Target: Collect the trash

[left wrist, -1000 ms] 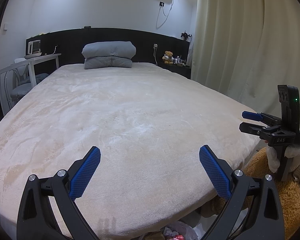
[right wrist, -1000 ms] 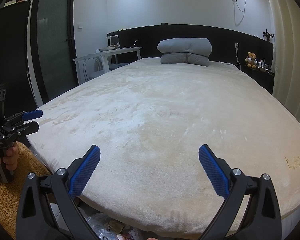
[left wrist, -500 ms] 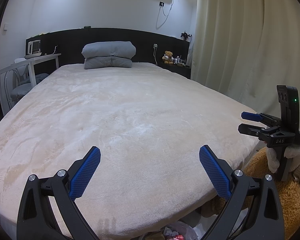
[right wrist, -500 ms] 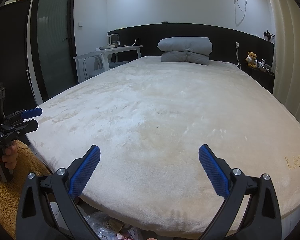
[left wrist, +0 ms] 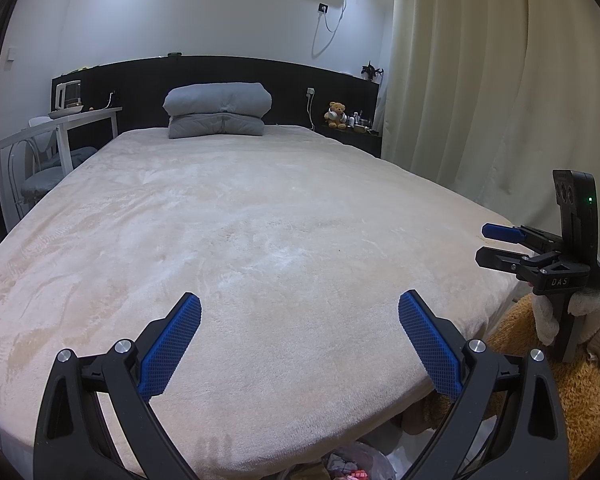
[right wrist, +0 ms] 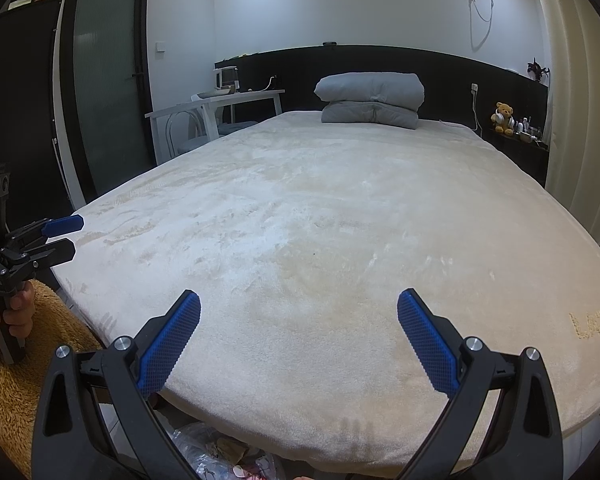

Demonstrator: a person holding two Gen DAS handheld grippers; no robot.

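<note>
Left tongs [left wrist: 300,320], right tongs [right wrist: 299,318] both apart, empty, over bed [left wrist: 260,220]; crumpled trash [right wrist: 220,460] below edge, axis unclear.

Bed [left wrist: 260,220] is covered in a plush, fuzzy beige fleece with a matt nap. Gripper fingers [left wrist: 172,344] have blue, rough cross-hatched rubbery pads on matt black plastic with shiny metal bolts. Crinkly clear plastic bag [right wrist: 204,456] below.

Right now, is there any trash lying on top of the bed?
No. The beige bed cover is bare except for the folded grey duvet at the headboard end.
</note>
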